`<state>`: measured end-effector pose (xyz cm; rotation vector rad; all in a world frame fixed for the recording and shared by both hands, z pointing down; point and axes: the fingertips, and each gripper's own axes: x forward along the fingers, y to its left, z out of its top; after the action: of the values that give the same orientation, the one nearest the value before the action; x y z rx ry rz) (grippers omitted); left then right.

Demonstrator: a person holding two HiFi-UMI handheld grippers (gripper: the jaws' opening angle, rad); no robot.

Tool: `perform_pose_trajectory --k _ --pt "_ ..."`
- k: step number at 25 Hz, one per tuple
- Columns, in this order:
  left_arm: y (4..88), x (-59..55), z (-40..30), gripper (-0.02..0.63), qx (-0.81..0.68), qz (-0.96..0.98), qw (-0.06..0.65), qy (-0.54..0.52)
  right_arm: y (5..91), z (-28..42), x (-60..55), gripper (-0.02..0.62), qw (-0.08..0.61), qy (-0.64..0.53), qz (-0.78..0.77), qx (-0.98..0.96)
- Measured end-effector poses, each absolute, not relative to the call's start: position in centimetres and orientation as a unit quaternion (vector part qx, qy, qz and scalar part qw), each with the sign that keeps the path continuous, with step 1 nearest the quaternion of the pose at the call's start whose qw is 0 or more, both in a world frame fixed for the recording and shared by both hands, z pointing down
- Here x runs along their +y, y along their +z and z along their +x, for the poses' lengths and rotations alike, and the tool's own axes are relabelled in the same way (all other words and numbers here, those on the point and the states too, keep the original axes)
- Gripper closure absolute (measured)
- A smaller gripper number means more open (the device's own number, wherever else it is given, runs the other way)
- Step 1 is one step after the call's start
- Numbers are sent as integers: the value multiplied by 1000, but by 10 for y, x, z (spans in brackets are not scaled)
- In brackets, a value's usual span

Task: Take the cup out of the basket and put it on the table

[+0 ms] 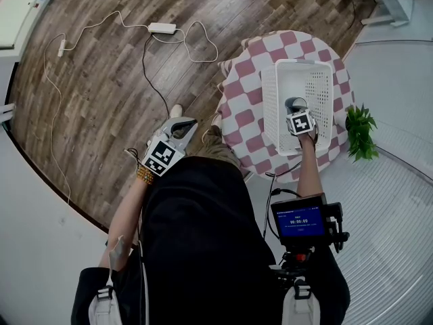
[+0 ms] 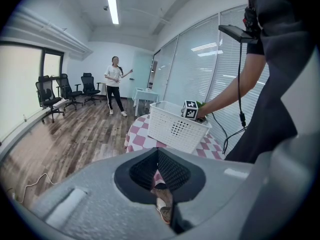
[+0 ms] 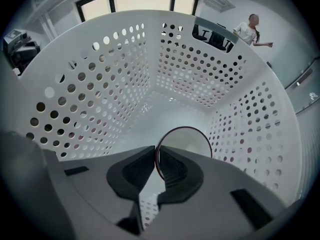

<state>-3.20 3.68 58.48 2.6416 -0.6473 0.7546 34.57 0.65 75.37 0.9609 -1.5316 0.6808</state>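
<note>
- The right gripper (image 3: 156, 155) points steeply down into the white perforated basket (image 1: 269, 114), its jaws pinched on the thin rim of the cup (image 3: 187, 140), one pad inside the rim and one outside.
- The cup stands upright on the basket floor, near a corner.
- The basket sits on the round table (image 1: 242, 117) with its pink-and-white checked cloth.
- The left gripper (image 1: 177, 128) hangs over the wooden floor, well apart from the table, its jaws pressed together at the tips with nothing between them.
</note>
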Motion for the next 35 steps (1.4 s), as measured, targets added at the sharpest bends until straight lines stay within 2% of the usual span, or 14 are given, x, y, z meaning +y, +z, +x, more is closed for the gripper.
perform_pose_trajectory --k 35 --pt "584 28 -41 603 -190 936 144 257 694 330 13 558 562 252 438 -655"
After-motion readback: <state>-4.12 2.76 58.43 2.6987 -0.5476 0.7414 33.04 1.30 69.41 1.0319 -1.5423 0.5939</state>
